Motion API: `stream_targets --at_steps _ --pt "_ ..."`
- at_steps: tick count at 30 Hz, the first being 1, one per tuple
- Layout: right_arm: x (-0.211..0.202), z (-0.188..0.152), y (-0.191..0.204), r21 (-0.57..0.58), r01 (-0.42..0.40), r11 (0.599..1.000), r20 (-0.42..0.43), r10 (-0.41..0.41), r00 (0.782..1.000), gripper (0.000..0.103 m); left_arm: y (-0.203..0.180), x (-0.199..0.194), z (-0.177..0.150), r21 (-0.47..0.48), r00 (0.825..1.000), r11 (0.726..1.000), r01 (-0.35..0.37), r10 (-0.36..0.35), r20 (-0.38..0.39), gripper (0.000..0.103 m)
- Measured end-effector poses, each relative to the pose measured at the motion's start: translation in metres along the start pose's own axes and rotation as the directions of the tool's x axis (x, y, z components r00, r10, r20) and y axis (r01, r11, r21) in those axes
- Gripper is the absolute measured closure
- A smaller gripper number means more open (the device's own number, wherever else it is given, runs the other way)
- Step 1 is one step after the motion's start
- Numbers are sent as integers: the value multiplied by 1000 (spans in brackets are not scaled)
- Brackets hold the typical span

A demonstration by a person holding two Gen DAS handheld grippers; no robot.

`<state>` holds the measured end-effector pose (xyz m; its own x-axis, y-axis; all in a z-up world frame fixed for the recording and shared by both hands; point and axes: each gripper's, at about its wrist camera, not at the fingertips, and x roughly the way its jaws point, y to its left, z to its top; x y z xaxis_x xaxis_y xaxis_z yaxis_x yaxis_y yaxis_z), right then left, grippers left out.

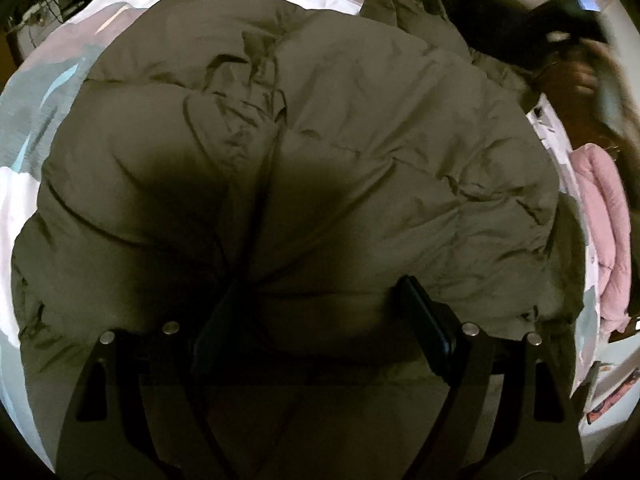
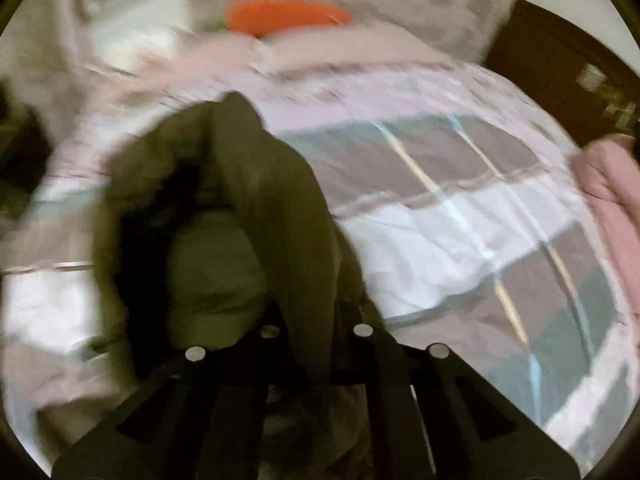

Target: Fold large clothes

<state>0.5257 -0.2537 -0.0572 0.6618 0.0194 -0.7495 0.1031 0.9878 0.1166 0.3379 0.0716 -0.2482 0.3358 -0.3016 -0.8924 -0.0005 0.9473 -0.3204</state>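
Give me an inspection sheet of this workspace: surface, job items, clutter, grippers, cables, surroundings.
Surface: bed with a patchwork cover in white, grey and pink.
Job's things: olive coat spread across the bed, dark fur hood at the far end.
Clutter: pink garment at the bed's edge; orange cushion near the head.
Grippers: left gripper open over the coat's hem; right gripper shut on a coat fold, view blurred.
Cables: nothing seen for certain.
Surroundings: dark wooden furniture beside the bed; dim room.
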Motion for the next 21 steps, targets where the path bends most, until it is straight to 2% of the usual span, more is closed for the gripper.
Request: stream_targets --at_steps 1,2,3,5,8,10,11,12,13,14,16,17,19,21 --pt "-34 -10 -1 -8 -98 995 61 98 993 96 -1 -2 -1 -18 1000 1000 -10 9 -6 20" --pt "-74 -26 -2 -36 -198 980 104 200 974 96 -2 -6 -2 -40 1000 999 -12 11 -11 20" --pt "-104 -43 -3 -68 -248 966 123 255 959 96 -2 -11 -3 -59 1000 998 -7 6 -15 20" --pt "-148 -72 -8 -134 -308 942 136 325 936 96 -3 -27 -8 -103 1000 995 16 -16 -2 20" --pt "-216 -147 -30 -244 -356 902 132 394 909 96 -5 -59 -17 -139 998 989 48 -41 54 20" --pt "-231 -190 -53 -245 -365 898 100 398 912 96 -4 -80 -25 -162 993 983 81 -64 103 19" --pt "-229 -207 -63 -237 -361 902 77 388 919 94 -3 -88 -28 -178 989 979 99 -77 125 19" --pt "-223 -231 -78 -214 -339 916 33 353 935 93 -1 -98 -32 -202 983 971 129 -99 152 18" --pt "-213 -248 -90 -177 -312 933 -2 317 948 91 0 -103 -35 -218 978 963 160 -125 168 18" --pt "-200 -266 -107 -93 -292 952 -45 289 956 86 0 -106 -36 -226 973 956 185 -146 176 18" --pt "-186 -287 -125 10 -265 964 -110 265 958 84 -3 -113 -39 -226 965 947 229 -191 180 18" --pt "-183 -292 -127 23 -253 967 -128 254 959 82 -6 -117 -41 -221 966 949 223 -184 184 18" --pt "-187 -301 -122 -57 -206 977 -134 197 971 79 -9 -125 -46 -214 966 955 206 -164 201 16" --pt "-195 -306 -107 -173 -150 973 -113 132 985 69 -10 -129 -48 -225 964 950 216 -171 205 13"
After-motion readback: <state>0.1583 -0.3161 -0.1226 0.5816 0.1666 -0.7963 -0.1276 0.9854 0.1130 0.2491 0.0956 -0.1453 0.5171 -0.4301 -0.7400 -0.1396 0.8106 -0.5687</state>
